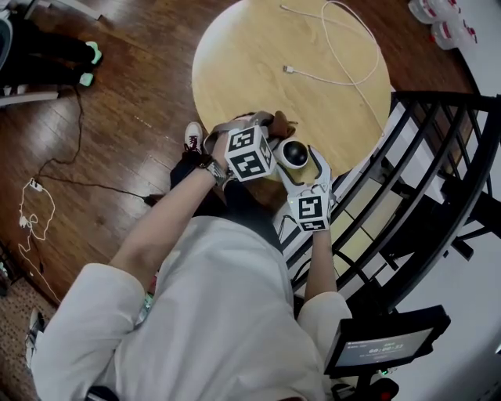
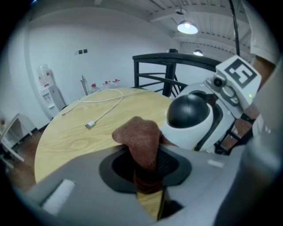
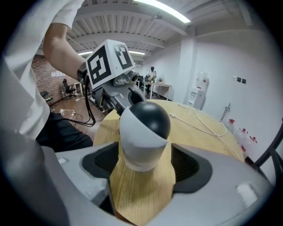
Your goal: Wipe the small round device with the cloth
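Observation:
The small round device (image 1: pixel 295 153), white with a black dome, is at the near edge of the round wooden table (image 1: pixel 258 55). My right gripper (image 1: pixel 300 159) is shut on its base; in the right gripper view the device (image 3: pixel 143 128) stands between the jaws of that gripper (image 3: pixel 143 164). My left gripper (image 1: pixel 270 133) is shut on a brown cloth (image 1: pixel 264 121). In the left gripper view the cloth (image 2: pixel 141 139) sticks up from that gripper (image 2: pixel 148 165), just left of the device (image 2: pixel 190 119) and touching its lower side.
A white cable (image 1: pixel 344 63) lies across the far half of the table. A black metal railing (image 1: pixel 423 180) runs close on the right. Bottles (image 1: pixel 442 19) stand at the far right. A screen on a stand (image 1: pixel 383 345) is near my right side.

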A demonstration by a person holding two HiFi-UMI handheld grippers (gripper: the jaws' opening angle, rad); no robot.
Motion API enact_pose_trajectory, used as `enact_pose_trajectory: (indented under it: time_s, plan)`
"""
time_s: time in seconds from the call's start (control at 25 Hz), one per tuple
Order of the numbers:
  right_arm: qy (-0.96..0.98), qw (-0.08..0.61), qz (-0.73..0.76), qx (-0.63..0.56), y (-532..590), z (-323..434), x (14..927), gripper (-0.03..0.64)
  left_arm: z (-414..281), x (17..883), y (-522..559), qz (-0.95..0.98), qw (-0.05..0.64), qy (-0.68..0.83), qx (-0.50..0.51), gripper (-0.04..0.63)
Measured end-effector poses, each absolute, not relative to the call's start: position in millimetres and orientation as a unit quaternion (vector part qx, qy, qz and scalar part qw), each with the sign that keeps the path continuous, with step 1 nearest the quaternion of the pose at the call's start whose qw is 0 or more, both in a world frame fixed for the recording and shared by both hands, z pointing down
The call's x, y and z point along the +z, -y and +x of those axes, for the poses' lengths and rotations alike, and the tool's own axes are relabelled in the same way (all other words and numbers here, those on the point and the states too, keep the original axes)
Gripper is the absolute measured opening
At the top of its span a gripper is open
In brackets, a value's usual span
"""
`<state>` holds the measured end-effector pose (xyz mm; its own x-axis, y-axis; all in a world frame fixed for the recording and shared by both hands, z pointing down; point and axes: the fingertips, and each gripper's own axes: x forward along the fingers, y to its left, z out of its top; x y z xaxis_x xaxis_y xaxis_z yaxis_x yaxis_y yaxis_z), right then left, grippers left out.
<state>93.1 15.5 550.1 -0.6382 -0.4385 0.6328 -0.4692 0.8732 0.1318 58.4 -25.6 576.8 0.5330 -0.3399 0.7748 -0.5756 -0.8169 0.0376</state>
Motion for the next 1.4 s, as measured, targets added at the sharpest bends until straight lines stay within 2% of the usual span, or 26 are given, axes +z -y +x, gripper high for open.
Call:
enact_pose_trajectory:
  time_s: [0.2, 0.36, 0.64, 0.84, 1.2, 1.4]
  plan:
    - [0.922, 0.356, 0.150, 0.011, -11, 84, 547, 0.367, 32, 532, 32, 0.877, 0.228, 0.310, 0.287, 0.106]
    - [0.924, 0.368, 0.106, 0.007, -10, 77, 551, 0.348, 33, 485, 21, 0.912, 0.243, 0.244, 0.222, 0.106]
    - [0.916, 0.360, 0.177, 0.012, -8, 77, 551, 0.334, 66, 470, 11, 0.919, 0.175, 0.198, 0.291, 0.106]
    - [0.899, 0.352, 0.258, 0.035, -4, 80, 551, 0.334, 83, 486, 16, 0.907, 0.182, 0.218, 0.313, 0.106]
    - [0.886, 0.329, 0.317, 0.080, -3, 86, 550, 0.334, 73, 524, 17, 0.879, 0.127, 0.239, 0.392, 0.103]
    - [0.888, 0.323, 0.318, 0.083, -3, 86, 547, 0.334, 69, 553, 5, 0.874, 0.151, 0.219, 0.407, 0.103]
